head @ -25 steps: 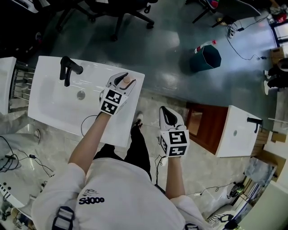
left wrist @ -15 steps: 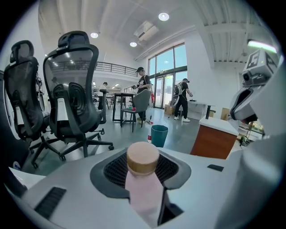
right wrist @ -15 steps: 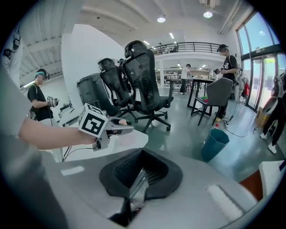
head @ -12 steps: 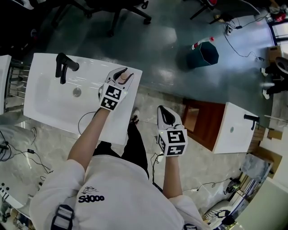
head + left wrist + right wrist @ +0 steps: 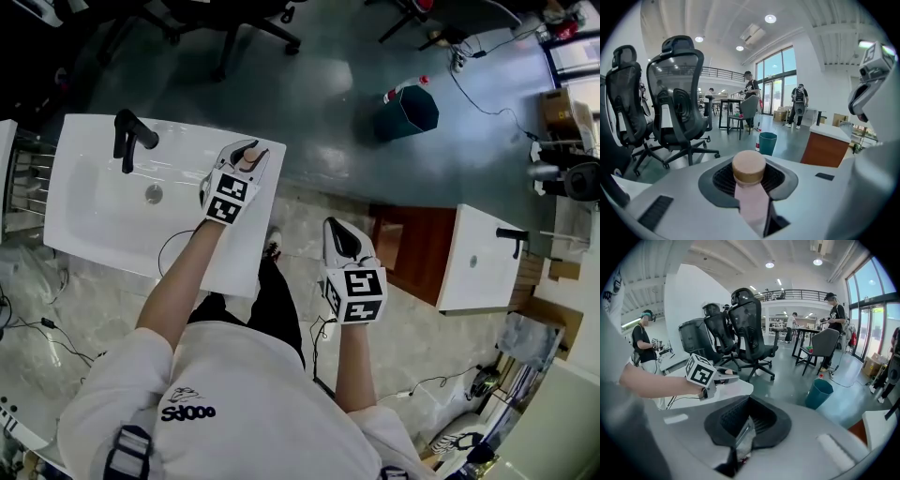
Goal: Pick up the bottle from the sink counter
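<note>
A slim pink bottle (image 5: 250,161) with a tan cap (image 5: 749,167) stands upright at the right end of the white sink counter (image 5: 103,230). My left gripper (image 5: 246,156) reaches over that end. Its jaws have just been closing with the bottle between them, and both now lie against its sides. The bottle's body (image 5: 753,202) fills the slot in the left gripper view. My right gripper (image 5: 338,231) hangs over the floor to the right of the counter, away from the bottle. It is shut with nothing in it, only a thin slit showing (image 5: 744,426).
A black faucet (image 5: 130,138) and a drain (image 5: 154,194) sit at the counter's left. A teal bin (image 5: 406,110) stands on the floor beyond. A second sink unit (image 5: 476,258) with a wooden cabinet is at the right. Office chairs (image 5: 675,105) stand behind the counter.
The left jaws have drawn in from wide apart onto the bottle's sides. Both hands stay where they were; only the head view has shifted a little.
</note>
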A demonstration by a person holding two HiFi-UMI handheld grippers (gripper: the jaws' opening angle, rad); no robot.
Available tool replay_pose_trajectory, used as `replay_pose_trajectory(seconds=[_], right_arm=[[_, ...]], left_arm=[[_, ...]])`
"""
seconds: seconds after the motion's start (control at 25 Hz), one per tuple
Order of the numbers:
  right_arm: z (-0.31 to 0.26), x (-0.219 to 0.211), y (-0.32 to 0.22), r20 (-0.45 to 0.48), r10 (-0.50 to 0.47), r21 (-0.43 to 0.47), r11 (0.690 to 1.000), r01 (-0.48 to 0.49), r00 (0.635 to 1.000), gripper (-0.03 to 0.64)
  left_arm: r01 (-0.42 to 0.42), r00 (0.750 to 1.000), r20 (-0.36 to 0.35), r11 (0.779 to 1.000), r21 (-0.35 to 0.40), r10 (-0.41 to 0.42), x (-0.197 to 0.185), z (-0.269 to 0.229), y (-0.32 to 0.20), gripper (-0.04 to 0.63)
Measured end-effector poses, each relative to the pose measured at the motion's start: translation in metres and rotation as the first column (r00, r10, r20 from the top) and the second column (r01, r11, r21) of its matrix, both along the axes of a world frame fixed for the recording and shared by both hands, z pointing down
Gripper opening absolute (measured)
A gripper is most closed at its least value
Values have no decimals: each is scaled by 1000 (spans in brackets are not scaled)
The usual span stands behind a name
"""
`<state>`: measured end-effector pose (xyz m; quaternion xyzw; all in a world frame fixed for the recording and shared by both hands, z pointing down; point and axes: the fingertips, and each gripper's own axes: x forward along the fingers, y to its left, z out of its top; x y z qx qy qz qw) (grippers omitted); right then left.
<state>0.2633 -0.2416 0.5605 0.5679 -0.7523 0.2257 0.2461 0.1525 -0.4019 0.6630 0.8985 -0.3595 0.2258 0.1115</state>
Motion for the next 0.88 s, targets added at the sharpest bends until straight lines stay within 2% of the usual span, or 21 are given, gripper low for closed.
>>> replay_pose_trajectory(seconds=[0.12, 0.44, 0.88], right_arm=[[-6, -1, 6, -1, 13, 19, 1000, -13, 1000, 11], [-25, -14, 26, 5, 44, 72, 996, -44, 999, 11], [-55, -41, 42, 4, 60, 184, 981, -60, 998, 11]], left_arm=[[1, 1000, -25, 999, -40, -2, -2, -2, 5, 109], [-40, 999, -18, 999, -17, 40, -14, -27, 29, 107], [-68, 995, -64, 995, 79, 73, -62, -92, 66, 107]])
